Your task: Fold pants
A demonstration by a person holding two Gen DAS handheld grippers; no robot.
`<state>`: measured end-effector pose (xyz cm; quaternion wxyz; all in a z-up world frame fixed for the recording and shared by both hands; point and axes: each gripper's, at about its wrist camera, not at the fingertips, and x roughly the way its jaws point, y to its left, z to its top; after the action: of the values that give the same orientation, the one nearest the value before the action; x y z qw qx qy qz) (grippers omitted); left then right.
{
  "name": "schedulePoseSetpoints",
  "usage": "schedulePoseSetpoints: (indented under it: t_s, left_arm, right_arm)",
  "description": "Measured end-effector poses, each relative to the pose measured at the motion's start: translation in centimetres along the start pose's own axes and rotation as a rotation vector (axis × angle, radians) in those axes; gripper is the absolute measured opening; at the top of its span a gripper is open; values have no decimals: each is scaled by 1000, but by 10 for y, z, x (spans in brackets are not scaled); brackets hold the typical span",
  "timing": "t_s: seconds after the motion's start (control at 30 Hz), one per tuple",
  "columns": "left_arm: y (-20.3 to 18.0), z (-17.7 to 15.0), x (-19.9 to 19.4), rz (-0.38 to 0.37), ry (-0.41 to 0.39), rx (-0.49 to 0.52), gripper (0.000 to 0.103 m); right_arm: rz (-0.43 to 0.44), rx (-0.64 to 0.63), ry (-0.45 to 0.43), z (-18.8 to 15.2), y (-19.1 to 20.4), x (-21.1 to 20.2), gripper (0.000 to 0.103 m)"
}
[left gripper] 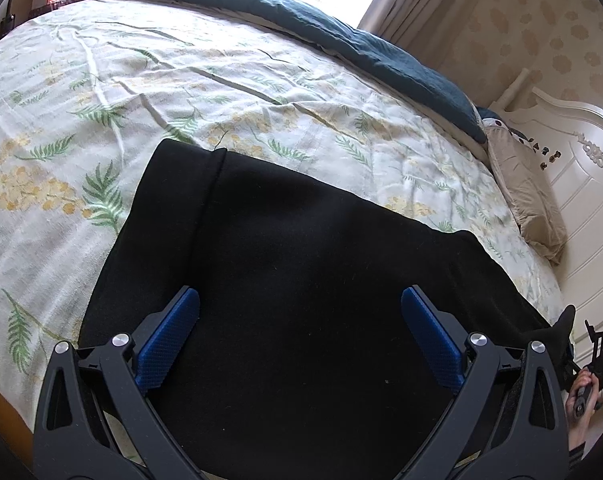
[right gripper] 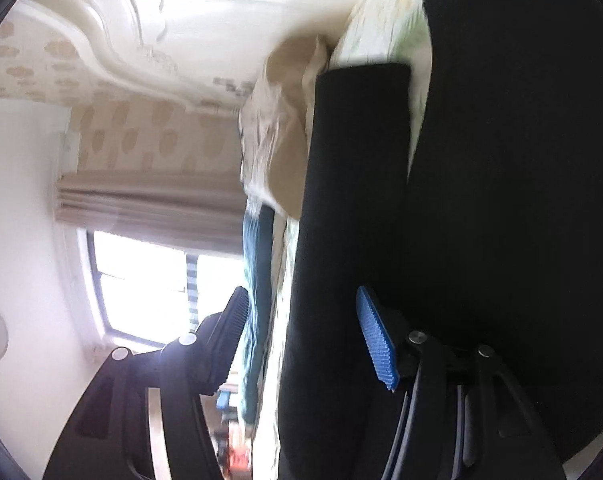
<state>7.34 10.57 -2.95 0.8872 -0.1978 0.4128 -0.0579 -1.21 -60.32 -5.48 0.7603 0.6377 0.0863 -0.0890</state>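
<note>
Black pants (left gripper: 293,280) lie on the bed (left gripper: 121,92) near its front edge. Left gripper (left gripper: 300,320) hovers above them, jaws spread, empty. Right gripper (right gripper: 301,336) jaws apart, pinching nothing, pants fabric between them.

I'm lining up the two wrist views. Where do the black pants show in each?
Left wrist view: the black pants fill the lower centre, lying on the floral bed cover.
Right wrist view: the black pants fill the right half, with the picture turned sideways.
Shared landmark: the white carved headboard.
</note>
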Motion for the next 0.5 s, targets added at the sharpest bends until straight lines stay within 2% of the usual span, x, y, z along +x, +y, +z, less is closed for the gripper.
schedulePoseSetpoints:
  t_s: [0.07,0.13,0.2,0.23,0.37,0.5]
  left_arm:
    - [0,1,0,-4,0,-2,100]
    - [-1,-1,0,-5,-2,-1,100]
    - [-1,-1,0,0,-3,2,100]
    - [-1,-1,0,7,-4,5,100]
    - [-7,-5,2,40,-8,30,100]
    - [-11,-6,5,65,-10,43,100]
  right_arm:
    - [-48,-31,-60,18,6,-6,56]
    - [-148,-90,-124,47,14,-8,56]
    - [-214,-125,-135,65,16,-6,56]
    - [-264,-141,-121,80,14,1,56]
    - [-320,-166,-63,103,8,14,56]
    - [-381,-258,49,100,11,29,56]
